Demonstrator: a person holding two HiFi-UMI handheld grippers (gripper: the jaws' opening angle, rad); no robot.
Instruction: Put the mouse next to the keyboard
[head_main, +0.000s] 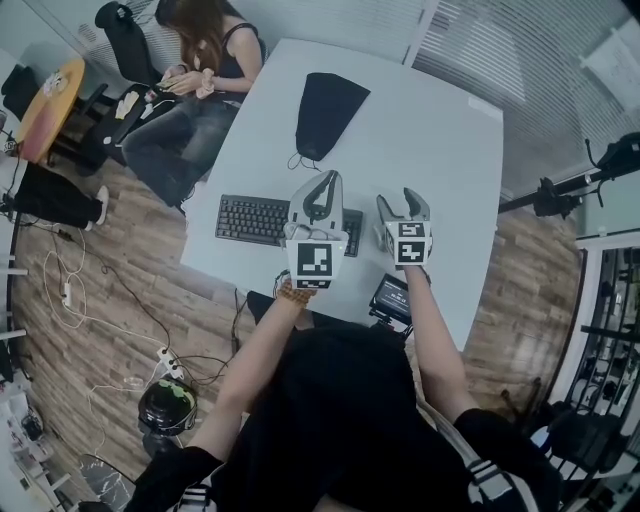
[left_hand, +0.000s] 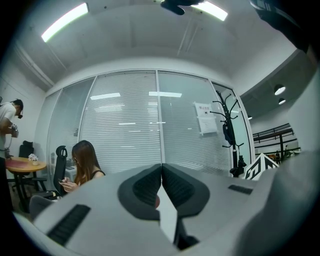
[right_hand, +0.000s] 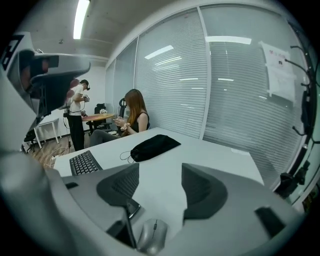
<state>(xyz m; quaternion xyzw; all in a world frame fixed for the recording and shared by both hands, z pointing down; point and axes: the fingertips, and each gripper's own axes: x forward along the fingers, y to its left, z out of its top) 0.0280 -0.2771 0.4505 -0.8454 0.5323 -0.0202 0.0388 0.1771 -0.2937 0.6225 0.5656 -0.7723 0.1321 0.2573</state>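
Observation:
A grey mouse (right_hand: 152, 235) lies on the white table (head_main: 420, 130), just below and in front of my right gripper (right_hand: 160, 175). That gripper's jaws stand open with nothing between them, held above the table. The black keyboard (head_main: 252, 218) lies near the table's front edge, and its keys show to the left of the mouse as the keyboard (right_hand: 84, 162). In the head view my right gripper (head_main: 402, 200) hides the mouse. My left gripper (head_main: 325, 180) hovers over the keyboard's right end. Its jaws meet at the tip, so the left gripper (left_hand: 161, 169) is shut and empty, pointing level.
A black drawstring bag (head_main: 326, 108) lies further back on the table. A seated person (head_main: 200, 55) is at the far left corner; another person (right_hand: 77, 114) stands by a round table (head_main: 50, 100). A dark device (head_main: 392, 297) sits below the table's front edge.

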